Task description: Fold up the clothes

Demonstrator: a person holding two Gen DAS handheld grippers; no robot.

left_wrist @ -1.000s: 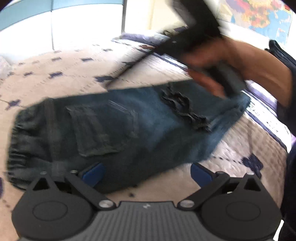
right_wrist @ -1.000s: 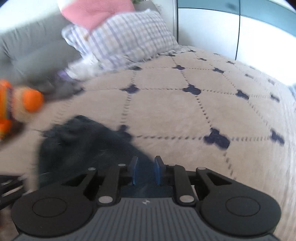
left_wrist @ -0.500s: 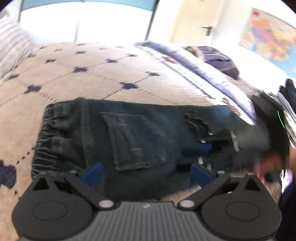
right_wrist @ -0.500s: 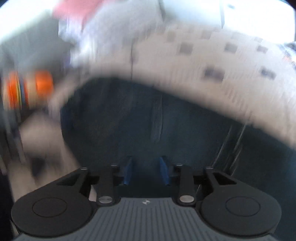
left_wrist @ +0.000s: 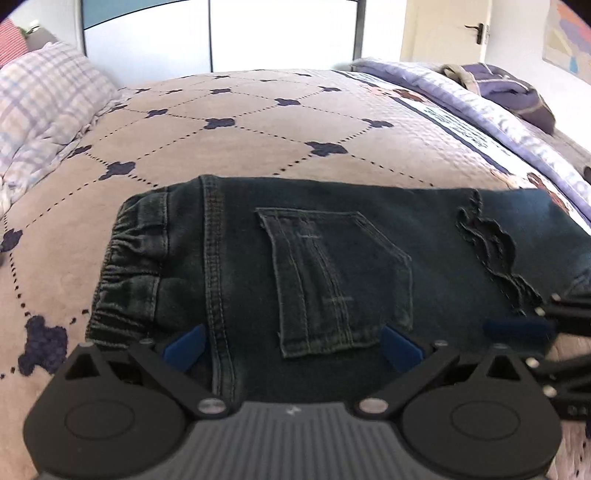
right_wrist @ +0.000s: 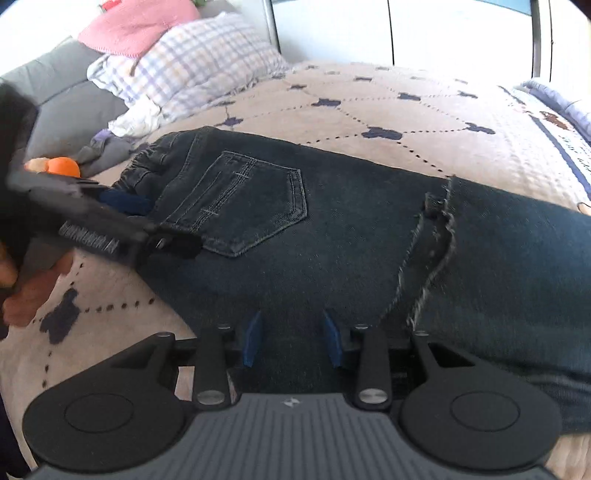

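Dark blue jeans point(left_wrist: 332, 258) lie folded on the beige quilt point(left_wrist: 258, 122), waistband to the left, back pocket up, and a frayed hem point(left_wrist: 491, 251) folded over on the right. My left gripper point(left_wrist: 291, 347) stands wide open over the near edge, with its pads either side of the pocket. In the right wrist view the jeans point(right_wrist: 351, 229) fill the middle. My right gripper point(right_wrist: 291, 343) is partly open, with flat denim showing between pads that do not pinch it. Just left of it, the left gripper point(right_wrist: 122, 221) hovers by the waistband.
A plaid pillow point(right_wrist: 192, 70) and a pink cloth point(right_wrist: 136, 26) sit at the head of the bed. An orange toy point(right_wrist: 64, 167) lies near the waistband. Purple clothing point(left_wrist: 506, 88) is piled at the far right. A person's hand point(right_wrist: 33, 288) shows at the left edge.
The right gripper came down from over the bare quilt to the jeans' near edge, and its jaws widened. The jeans' leg end now lies folded flat. The left gripper moved closer to the pocket.
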